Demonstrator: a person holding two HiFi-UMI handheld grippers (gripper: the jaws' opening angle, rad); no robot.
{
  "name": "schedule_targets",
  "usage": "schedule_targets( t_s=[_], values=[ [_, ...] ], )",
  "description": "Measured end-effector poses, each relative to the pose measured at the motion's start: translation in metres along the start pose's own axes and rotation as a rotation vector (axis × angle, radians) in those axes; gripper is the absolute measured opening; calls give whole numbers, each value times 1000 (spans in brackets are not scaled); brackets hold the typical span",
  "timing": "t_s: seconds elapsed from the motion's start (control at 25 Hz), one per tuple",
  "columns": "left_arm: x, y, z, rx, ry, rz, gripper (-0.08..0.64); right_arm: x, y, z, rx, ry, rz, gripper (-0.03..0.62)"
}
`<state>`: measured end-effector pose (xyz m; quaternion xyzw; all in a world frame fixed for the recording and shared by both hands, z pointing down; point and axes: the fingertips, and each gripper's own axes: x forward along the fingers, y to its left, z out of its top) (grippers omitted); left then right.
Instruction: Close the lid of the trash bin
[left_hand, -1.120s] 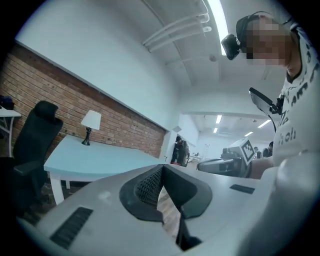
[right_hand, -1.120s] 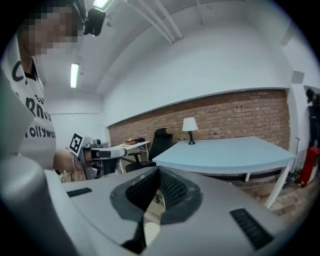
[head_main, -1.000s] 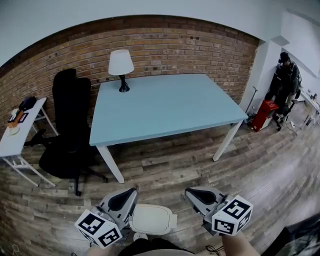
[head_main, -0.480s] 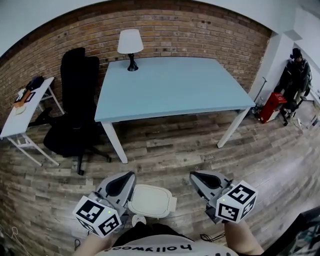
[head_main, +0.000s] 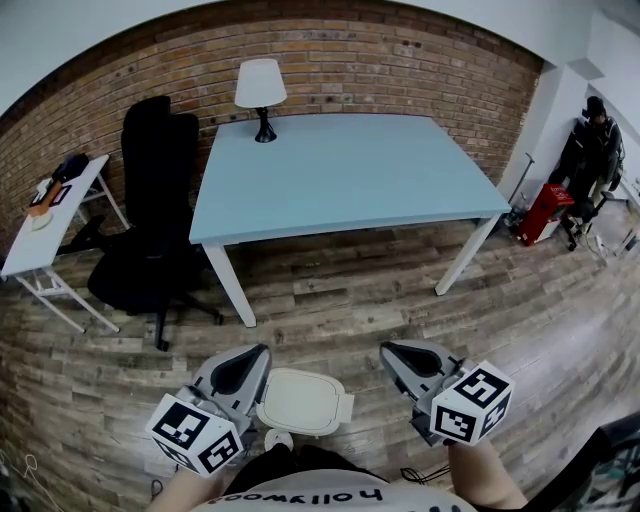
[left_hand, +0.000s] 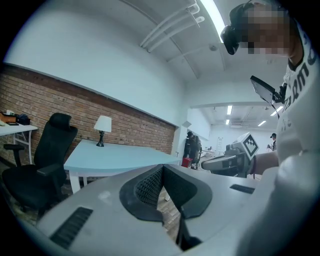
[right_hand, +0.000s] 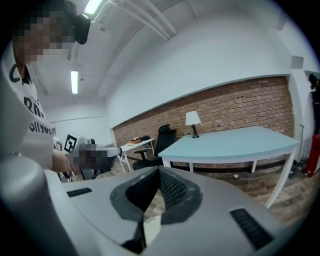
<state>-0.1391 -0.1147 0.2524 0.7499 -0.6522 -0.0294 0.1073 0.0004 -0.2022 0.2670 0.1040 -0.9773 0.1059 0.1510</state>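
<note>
The trash bin (head_main: 301, 401) stands on the wood floor right in front of me, small and white, with its rounded lid lying flat on top. A small round pedal (head_main: 277, 438) shows at its near side. My left gripper (head_main: 257, 353) hovers just left of the bin, its jaws shut with nothing in them. My right gripper (head_main: 389, 351) hangs to the right of the bin, clear of it, also shut and empty. In the left gripper view the black pads (left_hand: 150, 186) meet at the tip, and in the right gripper view the pads (right_hand: 172, 188) meet too.
A light blue table (head_main: 340, 170) with a white lamp (head_main: 260, 90) stands ahead against the brick wall. A black office chair (head_main: 150, 240) and a white side table (head_main: 50, 225) are to the left. A person (head_main: 590, 140) and a red object (head_main: 545, 212) are far right.
The head view shifted a second ago, so the table and chair sit a little differently in the picture. Both grippers stay shut on either side of the bin.
</note>
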Motion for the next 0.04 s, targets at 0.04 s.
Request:
schedule_targets(
  t_s=[0.04],
  values=[
    [0,-1,0,2,0,0,6,0,0,0,0,-1,-1,8]
  ],
)
